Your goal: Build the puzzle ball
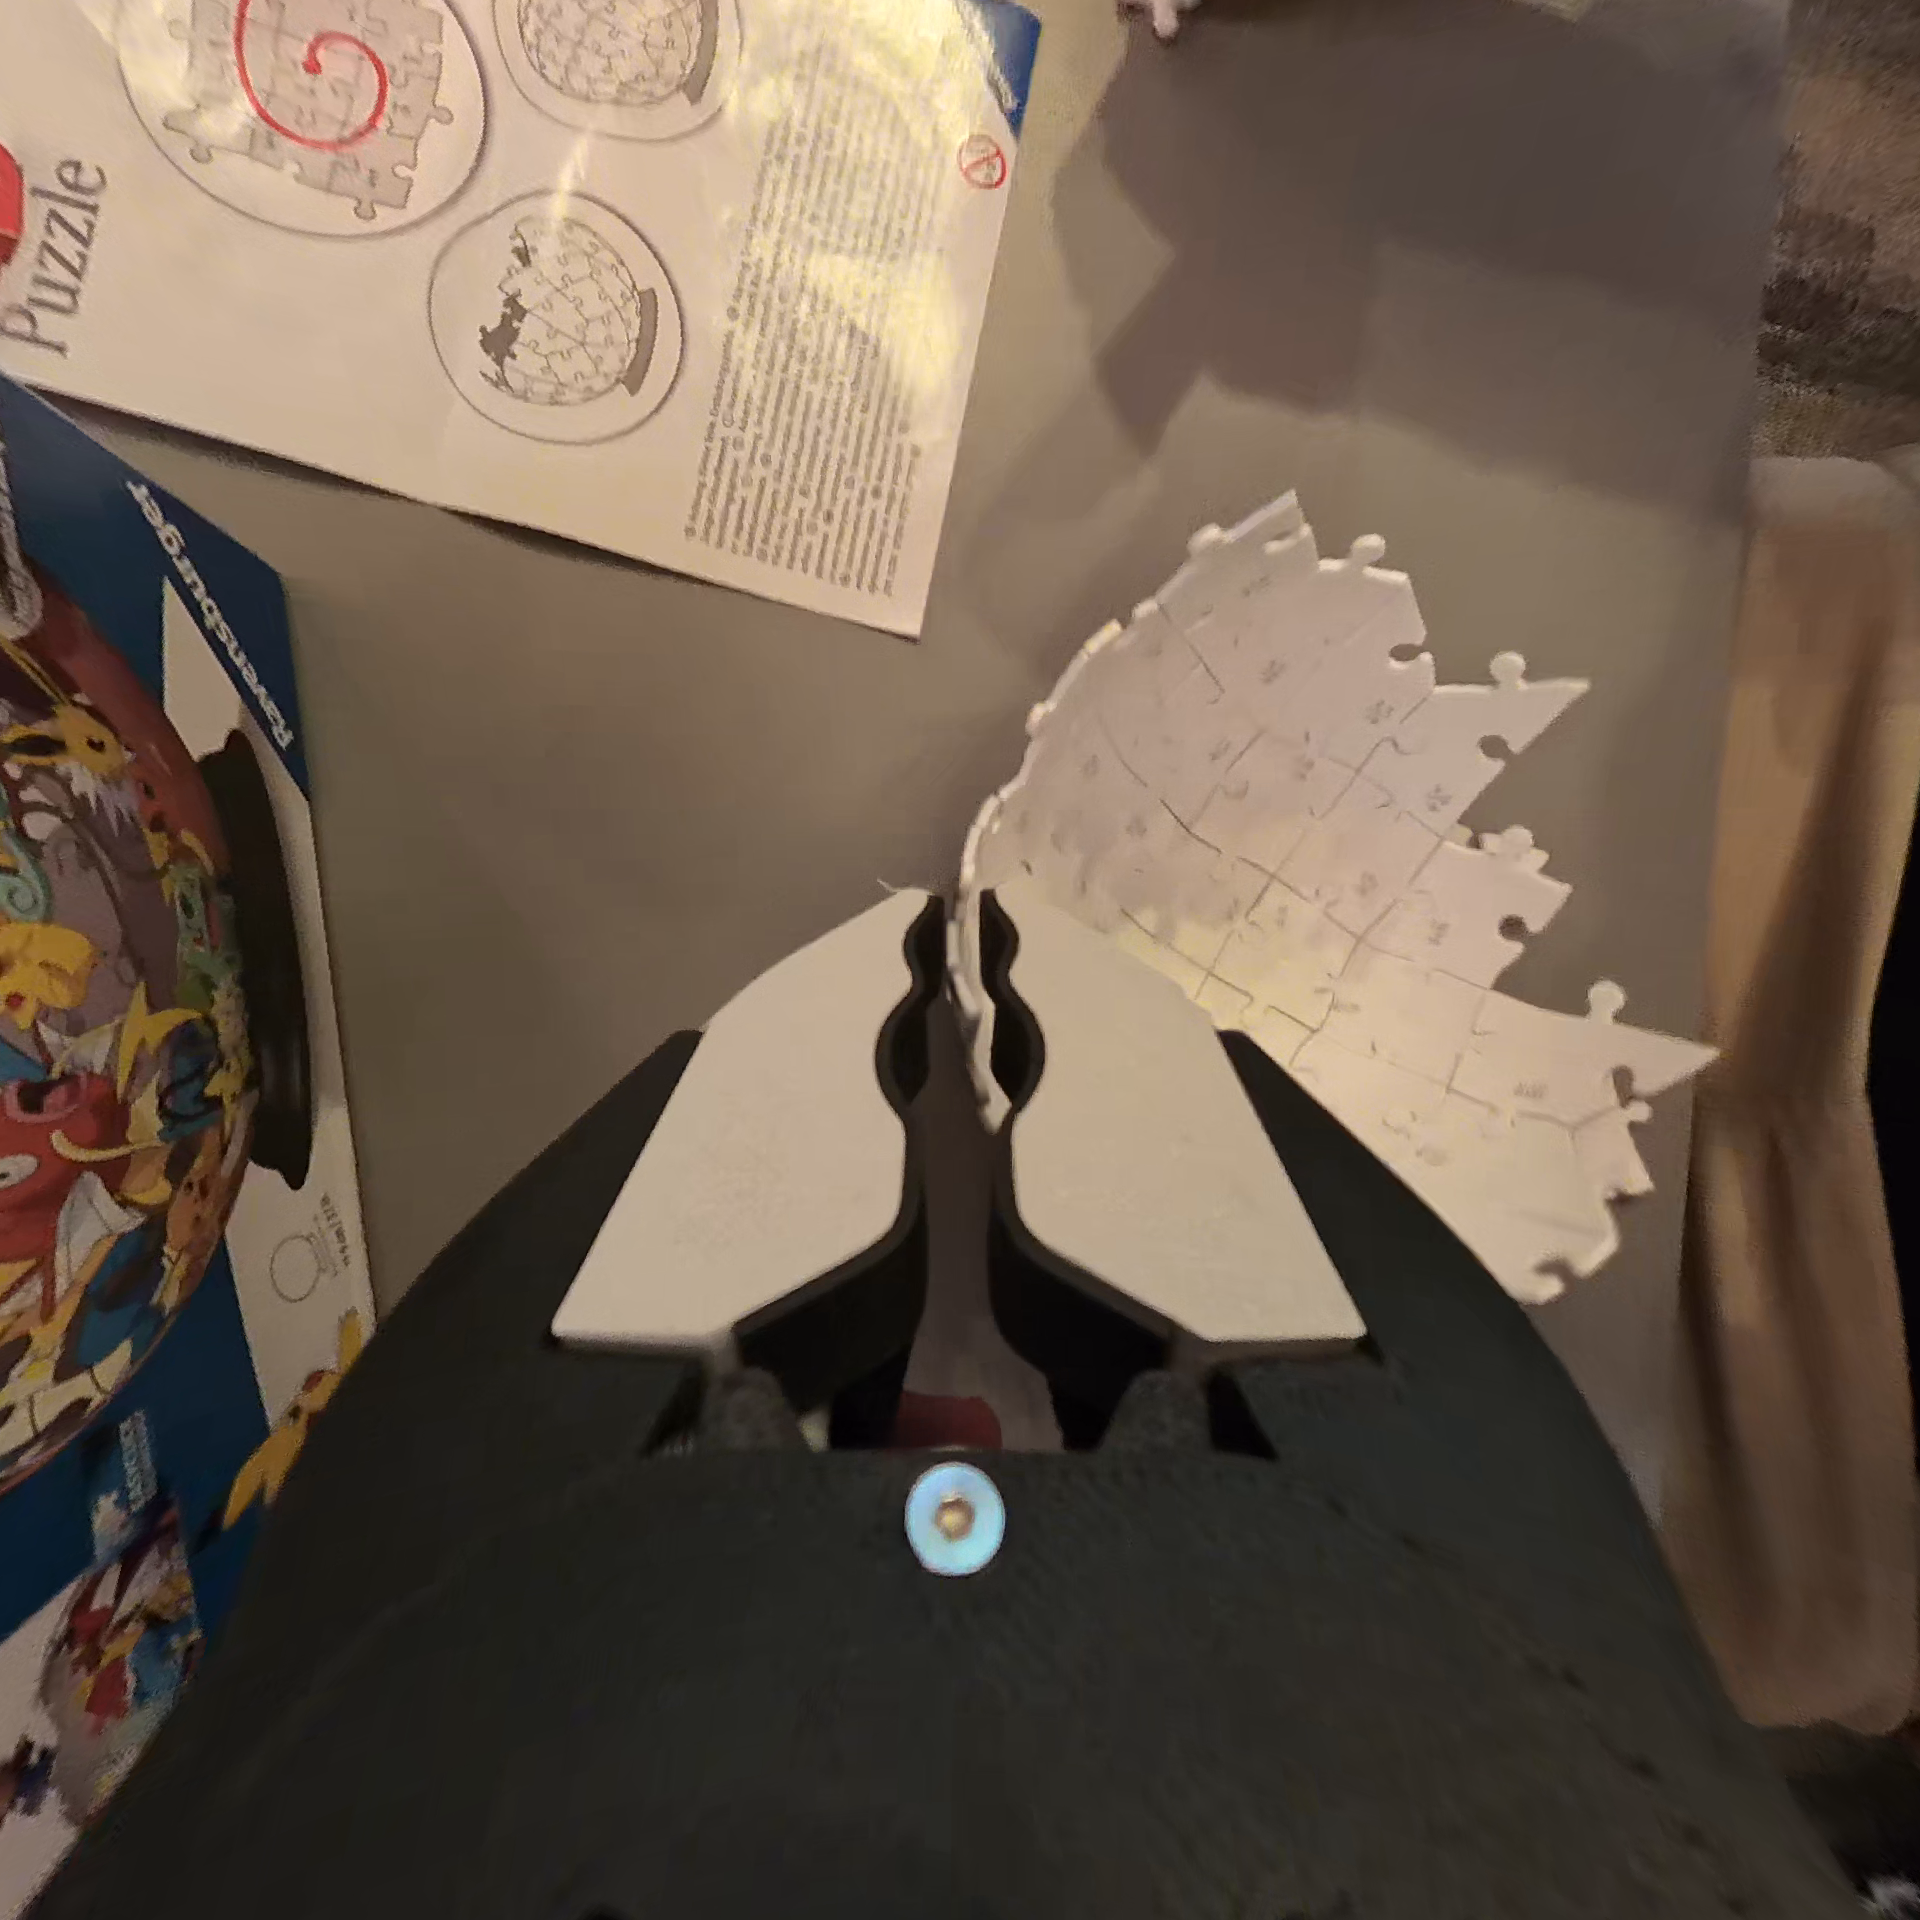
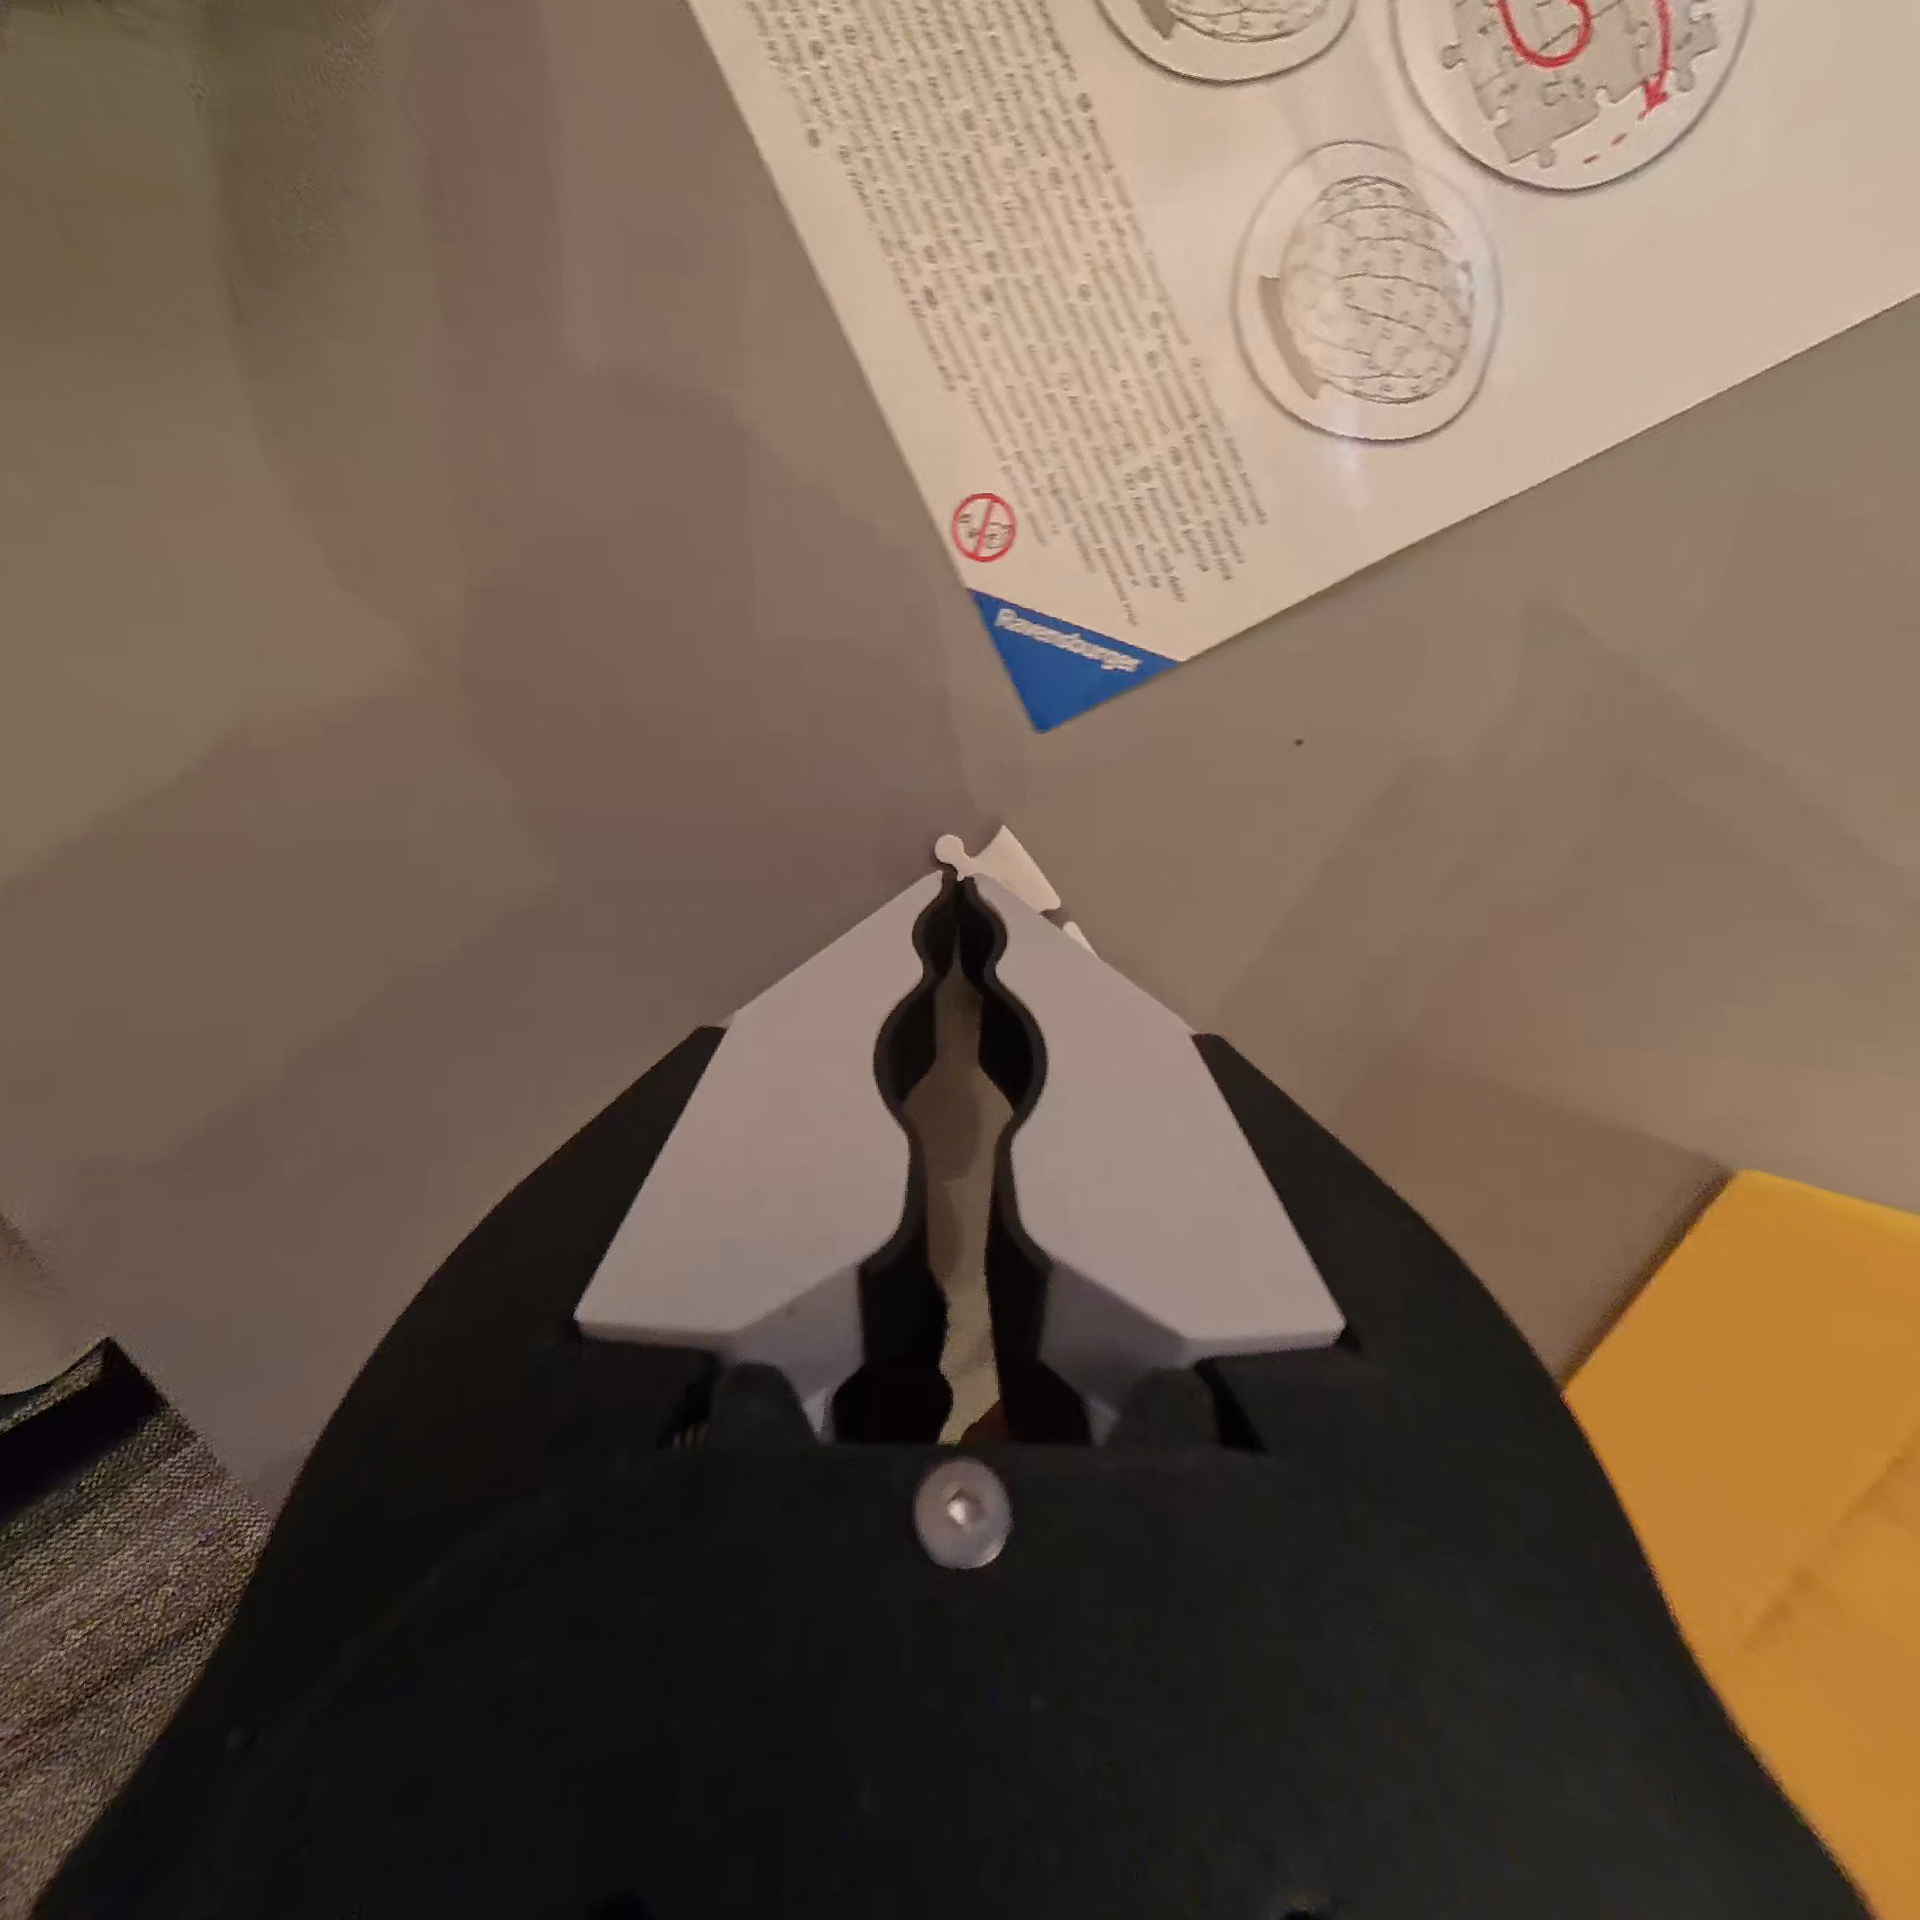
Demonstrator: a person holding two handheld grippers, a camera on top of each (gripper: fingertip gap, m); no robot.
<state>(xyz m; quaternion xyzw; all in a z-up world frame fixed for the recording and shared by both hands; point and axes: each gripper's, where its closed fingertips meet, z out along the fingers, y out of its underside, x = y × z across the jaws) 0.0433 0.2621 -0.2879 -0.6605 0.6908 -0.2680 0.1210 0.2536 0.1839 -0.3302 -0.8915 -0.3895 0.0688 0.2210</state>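
Note:
In the left wrist view my left gripper [image 1: 963, 914] is shut on the rim of a partly built puzzle ball shell [image 1: 1351, 883]. The shell is a curved sheet of joined pieces with its white inner side showing, held above the grey table [image 1: 623, 779]. In the right wrist view my right gripper [image 2: 958, 883] is shut on a single white puzzle piece [image 2: 987, 854]. Only the piece's knob and one corner stick out past the fingertips. The right gripper hangs over the grey table [image 2: 416, 623], near the blue corner of the instruction sheet [image 2: 1247, 312].
The instruction sheet [image 1: 520, 260] lies at the far left of the table. The puzzle box [image 1: 125, 1039] with a colourful ball picture lies at the left edge. A yellow surface [image 2: 1766, 1507] sits at lower right. A tan cloth [image 1: 1808, 1039] hangs past the table's right edge.

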